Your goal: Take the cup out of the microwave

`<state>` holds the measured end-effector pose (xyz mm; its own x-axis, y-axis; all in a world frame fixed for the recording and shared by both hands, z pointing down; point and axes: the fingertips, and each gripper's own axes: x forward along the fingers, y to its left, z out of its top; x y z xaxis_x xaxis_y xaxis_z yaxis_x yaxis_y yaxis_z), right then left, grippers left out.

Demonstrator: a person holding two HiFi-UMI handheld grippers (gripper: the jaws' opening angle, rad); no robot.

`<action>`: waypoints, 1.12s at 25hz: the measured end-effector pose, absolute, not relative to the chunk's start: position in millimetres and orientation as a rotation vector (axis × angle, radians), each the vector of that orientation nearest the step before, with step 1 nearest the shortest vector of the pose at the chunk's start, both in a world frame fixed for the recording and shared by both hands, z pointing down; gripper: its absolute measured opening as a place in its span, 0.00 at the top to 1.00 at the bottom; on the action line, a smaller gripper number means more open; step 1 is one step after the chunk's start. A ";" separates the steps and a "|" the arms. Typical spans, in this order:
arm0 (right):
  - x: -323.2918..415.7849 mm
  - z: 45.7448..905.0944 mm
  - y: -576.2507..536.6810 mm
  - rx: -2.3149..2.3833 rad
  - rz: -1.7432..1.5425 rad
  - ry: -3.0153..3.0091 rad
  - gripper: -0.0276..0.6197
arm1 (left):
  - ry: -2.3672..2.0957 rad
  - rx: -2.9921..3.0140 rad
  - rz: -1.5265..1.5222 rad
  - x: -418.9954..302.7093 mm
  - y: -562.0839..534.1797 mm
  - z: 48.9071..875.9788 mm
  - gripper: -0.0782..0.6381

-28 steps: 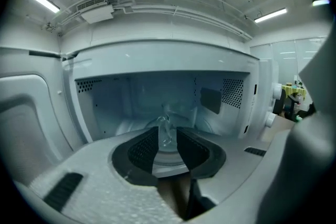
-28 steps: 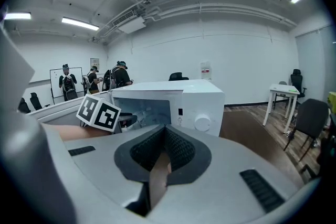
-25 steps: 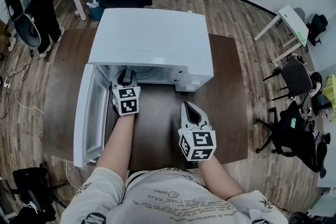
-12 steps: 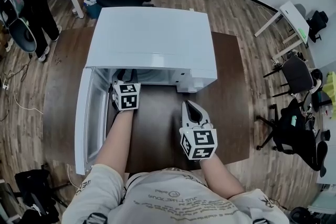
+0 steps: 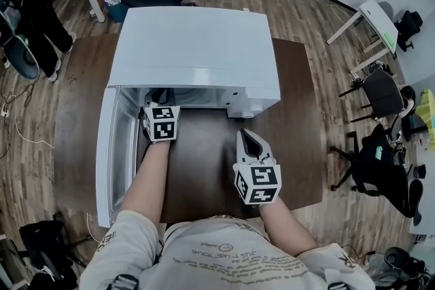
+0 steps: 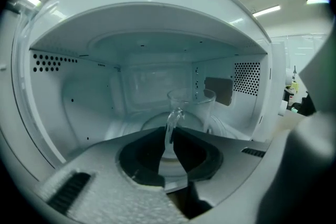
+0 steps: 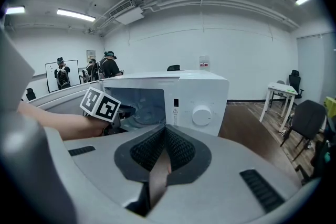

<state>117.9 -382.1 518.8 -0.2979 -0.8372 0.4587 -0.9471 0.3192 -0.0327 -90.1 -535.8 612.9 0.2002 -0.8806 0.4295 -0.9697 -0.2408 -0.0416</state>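
Now the clear glass cup (image 6: 197, 107) is pinched by its handle in the just-closed left claw (image 6: 169, 132), ready for withdrawal.

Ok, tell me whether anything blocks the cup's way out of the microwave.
Nothing visible does. The left gripper has just been closing its jaws on the handle of the cup. The microwave door stands open at the left, and the right gripper sits outside, right of the opening.

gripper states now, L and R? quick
Left gripper: jaws have just been closing, now pinched on the glass cup by its handle.
Right gripper: jaws shut, empty.
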 end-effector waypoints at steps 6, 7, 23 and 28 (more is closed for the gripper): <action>115.9 525.5 -379.0 1.584 0.434 -2.224 0.94 | -1.647 2.316 0.538 -73.2 -521.4 610.9 0.81; 115.4 525.8 -378.9 1.583 0.434 -2.224 0.94 | -1.627 2.330 0.534 -70.5 -518.9 610.3 0.81; 113.6 531.4 -372.9 1.598 0.441 -2.198 0.94 | -1.105 2.605 0.399 -1.0 -486.9 606.5 0.82; 117.8 532.8 -374.3 1.618 0.445 -2.178 0.94 | -1.019 2.646 0.371 12.1 -488.1 606.1 0.83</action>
<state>117.8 -374.3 532.8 -0.2579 -0.8352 0.4858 -0.9588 0.2833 -0.0220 12.1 -488.1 606.1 0.7182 -0.6103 0.3343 -0.6824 -0.7117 0.1666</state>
